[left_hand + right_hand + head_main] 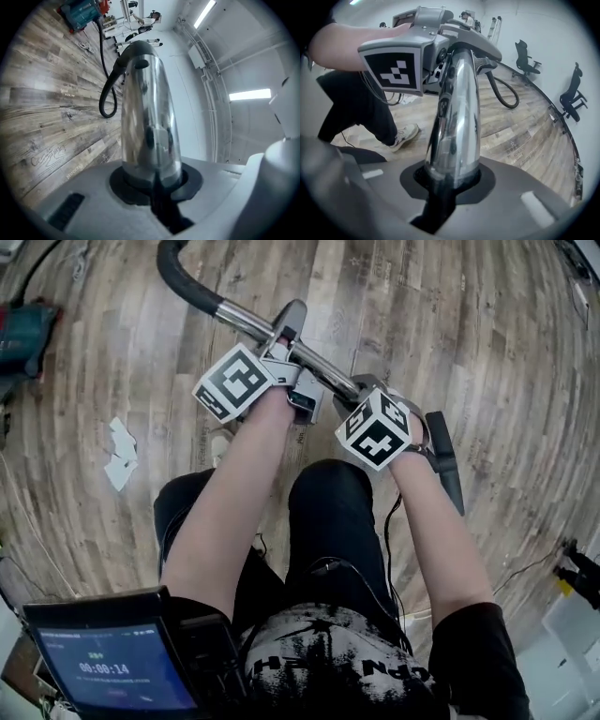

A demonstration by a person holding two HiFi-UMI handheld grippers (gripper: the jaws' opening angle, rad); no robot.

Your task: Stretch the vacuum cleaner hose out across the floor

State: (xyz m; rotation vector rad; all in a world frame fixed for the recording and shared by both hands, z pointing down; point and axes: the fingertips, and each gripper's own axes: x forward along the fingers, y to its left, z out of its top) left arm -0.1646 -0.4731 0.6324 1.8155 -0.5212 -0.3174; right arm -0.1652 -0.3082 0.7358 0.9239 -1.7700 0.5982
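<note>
The shiny chrome vacuum wand tube [328, 377] runs slantwise above the grey wood-plank floor [487, 352], in front of the person's knees. The black ribbed hose [174, 276] curves away from its far end. The left gripper [152, 182] and the right gripper [451, 180] are both clamped on this tube, side by side, the left nearer the hose.

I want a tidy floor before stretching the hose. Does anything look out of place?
Only the white paper scraps lying loose on the floor, left of the person's leg. Nothing else looks askew, spilled or damaged.
</note>
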